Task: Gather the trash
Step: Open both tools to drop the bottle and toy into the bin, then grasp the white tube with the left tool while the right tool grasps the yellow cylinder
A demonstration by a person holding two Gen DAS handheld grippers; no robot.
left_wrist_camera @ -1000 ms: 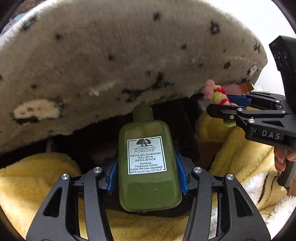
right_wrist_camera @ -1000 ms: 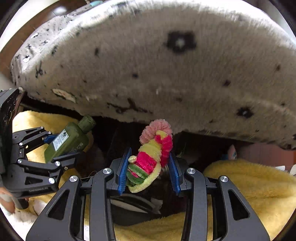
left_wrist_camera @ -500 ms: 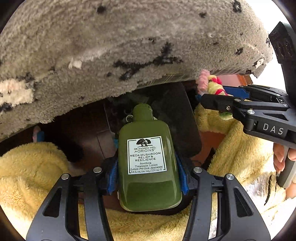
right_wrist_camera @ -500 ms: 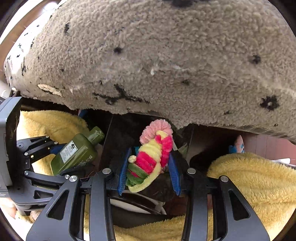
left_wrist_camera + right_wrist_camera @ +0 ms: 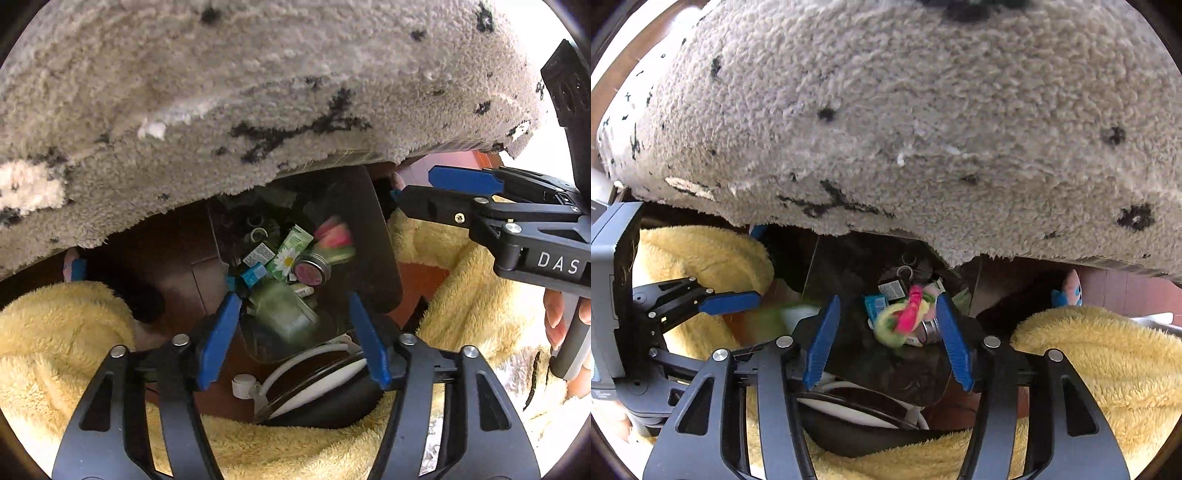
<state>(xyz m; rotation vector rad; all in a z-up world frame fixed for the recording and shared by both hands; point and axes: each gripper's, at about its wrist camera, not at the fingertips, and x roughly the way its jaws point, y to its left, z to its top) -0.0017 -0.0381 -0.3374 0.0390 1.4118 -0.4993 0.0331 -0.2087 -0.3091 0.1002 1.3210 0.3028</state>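
Both grippers, left (image 5: 295, 332) and right (image 5: 886, 336), are opening empty over the dark trash bag (image 5: 373, 236), the blurred green bottle (image 5: 284, 310) and fuzzy pipe-cleaner toy (image 5: 905, 317) dropping straight below, clear of the pads.

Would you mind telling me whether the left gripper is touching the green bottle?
Apart. In the left wrist view, the left gripper is opening, and the blurred green bottle sits between its blue pads with dark gaps on both sides, dropping toward the trash below.
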